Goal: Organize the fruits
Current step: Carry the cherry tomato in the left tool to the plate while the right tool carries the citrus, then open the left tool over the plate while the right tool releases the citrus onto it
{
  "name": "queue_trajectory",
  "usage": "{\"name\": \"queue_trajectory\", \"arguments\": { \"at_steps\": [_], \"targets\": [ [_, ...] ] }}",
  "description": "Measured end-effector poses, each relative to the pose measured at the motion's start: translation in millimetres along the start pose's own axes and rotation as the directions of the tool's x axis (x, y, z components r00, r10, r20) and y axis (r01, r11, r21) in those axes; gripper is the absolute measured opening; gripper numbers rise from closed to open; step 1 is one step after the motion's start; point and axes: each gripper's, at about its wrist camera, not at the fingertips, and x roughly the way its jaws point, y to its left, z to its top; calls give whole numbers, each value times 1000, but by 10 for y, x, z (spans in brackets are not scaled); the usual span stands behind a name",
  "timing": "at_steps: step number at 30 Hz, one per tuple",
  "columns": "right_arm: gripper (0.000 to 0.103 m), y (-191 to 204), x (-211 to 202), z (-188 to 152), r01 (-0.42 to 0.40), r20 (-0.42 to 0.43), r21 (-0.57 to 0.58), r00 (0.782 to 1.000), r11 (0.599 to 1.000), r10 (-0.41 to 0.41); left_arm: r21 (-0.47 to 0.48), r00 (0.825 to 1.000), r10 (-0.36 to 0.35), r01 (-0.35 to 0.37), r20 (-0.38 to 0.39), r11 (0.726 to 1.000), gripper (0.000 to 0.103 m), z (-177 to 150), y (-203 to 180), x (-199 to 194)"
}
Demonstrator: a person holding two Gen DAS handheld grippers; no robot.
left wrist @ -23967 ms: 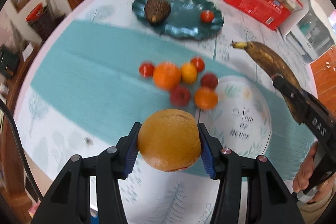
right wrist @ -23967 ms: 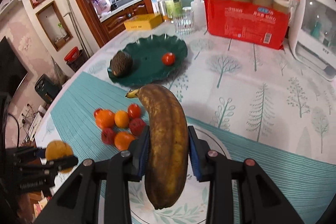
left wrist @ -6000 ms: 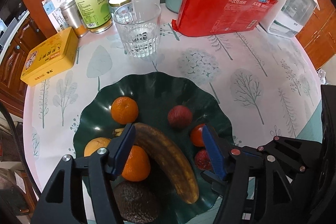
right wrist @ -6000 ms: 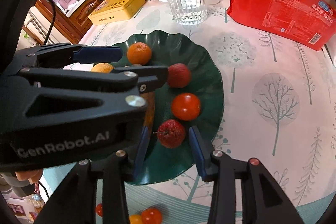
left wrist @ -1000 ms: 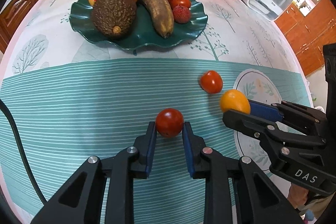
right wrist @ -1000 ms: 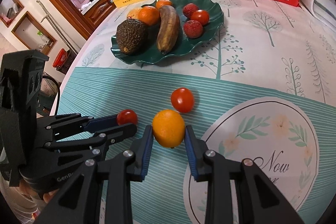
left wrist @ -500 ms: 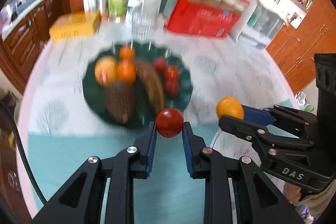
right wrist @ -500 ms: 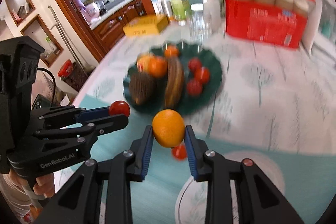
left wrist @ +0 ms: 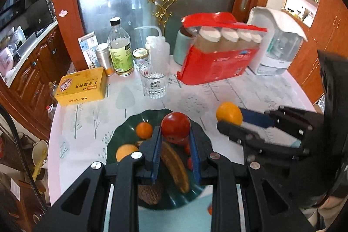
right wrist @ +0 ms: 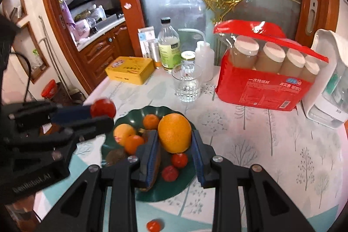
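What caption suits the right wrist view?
Right gripper carries an orange over the plate; one tomato remains.

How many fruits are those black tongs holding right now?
2. The left gripper clamps a red tomato, the right gripper an orange, both lifted near the green plate.

A red tomato and a yellow-orange citrus hang clamped above the fruit-laden green plate.
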Motion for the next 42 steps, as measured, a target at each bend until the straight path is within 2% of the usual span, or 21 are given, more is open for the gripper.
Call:
{"name": "queue_trajectory", "arguments": {
  "at_steps": [4, 9, 15, 20, 22, 24, 26, 30, 42],
  "targets": [
    [30, -30, 353, -131, 5, -66, 9, 998, 1000, -4, -21, 997, -9, 8, -71, 1000, 23, 45, 119, 383],
    [30, 78, 683, -348, -12, -134, -15, 991, 1000, 10, -47, 984, -25, 17, -174, 999, 23, -32, 210, 909],
    [30, 136, 958, -511, -30, -198, -32, 980, 999, 23, -18, 967, -15, 10, -254, 1000, 23, -163, 178, 1311],
    [31, 89, 1044, -525, -50, -232, -8, 972, 999, 47, 0, 954, 2, -3, -299, 1000, 25, -233, 148, 1474],
    [33, 69, 1045, -529, -63, -239, 1, 969, 998, 62, -2, 949, 3, -4, -315, 1000, 32, -256, 143, 1485],
    [37, 60, 1012, -536, -79, -235, 11, 969, 997, 79, -8, 949, 3, -6, -316, 1000, 46, -268, 150, 1463],
    [40, 66, 983, -539, -86, -224, 12, 971, 996, 86, -17, 953, 12, -18, -304, 1000, 55, -272, 166, 1412],
    [41, 99, 921, -539, -94, -215, 8, 972, 996, 94, -35, 958, 8, -19, -288, 999, 60, -251, 209, 1276],
    [41, 135, 584, -542, -100, -178, 16, 979, 995, 101, -52, 968, 46, -60, -246, 997, 67, -316, 192, 797]
  ]
}}
